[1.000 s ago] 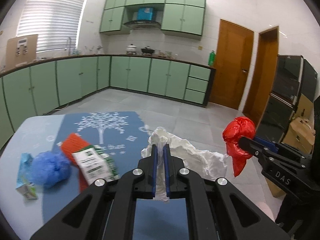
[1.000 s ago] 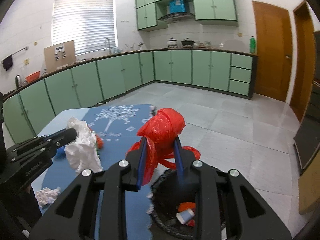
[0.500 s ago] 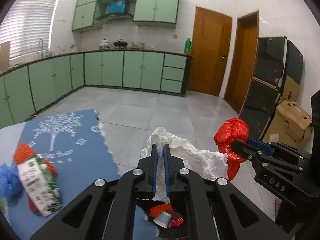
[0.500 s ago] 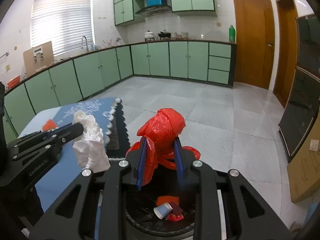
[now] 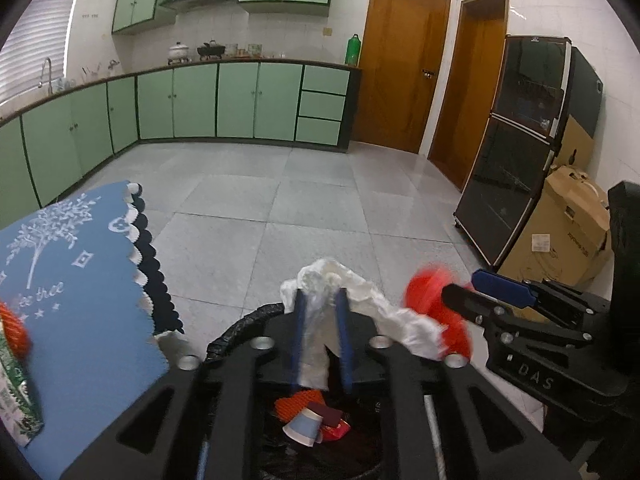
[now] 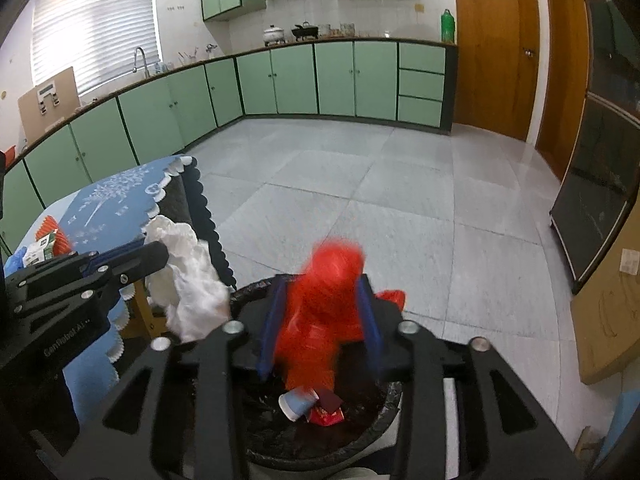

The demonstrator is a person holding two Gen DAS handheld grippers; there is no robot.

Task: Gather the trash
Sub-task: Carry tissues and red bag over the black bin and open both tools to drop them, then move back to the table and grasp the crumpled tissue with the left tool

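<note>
Both grippers hang over a black-lined trash bin [image 6: 388, 412] that holds a paper cup [image 6: 294, 400] and red wrappers. My left gripper [image 5: 320, 340] has its jaws spread wide, with a crumpled white tissue [image 5: 320, 280] loose between them. My right gripper [image 6: 320, 324] also has its jaws spread, and a red plastic bag [image 6: 324, 304], blurred, sits loose between them above the bin. The bin also shows in the left wrist view [image 5: 236, 328]. The right gripper appears in the left wrist view [image 5: 460, 292], and the left gripper in the right wrist view [image 6: 160, 252].
A table with a blue tree-print cloth [image 5: 80, 300] stands left of the bin, with a green-and-white packet [image 5: 12, 380] and red mesh on it. A dark glass cabinet [image 5: 520, 160] and a cardboard box [image 5: 568, 224] stand at the right. Grey tiled floor lies ahead.
Both grippers have swung right from the table to above the bin. Their jaws have widened, and the tissue and the red bag now sit loose; the bag is blurred with motion.
</note>
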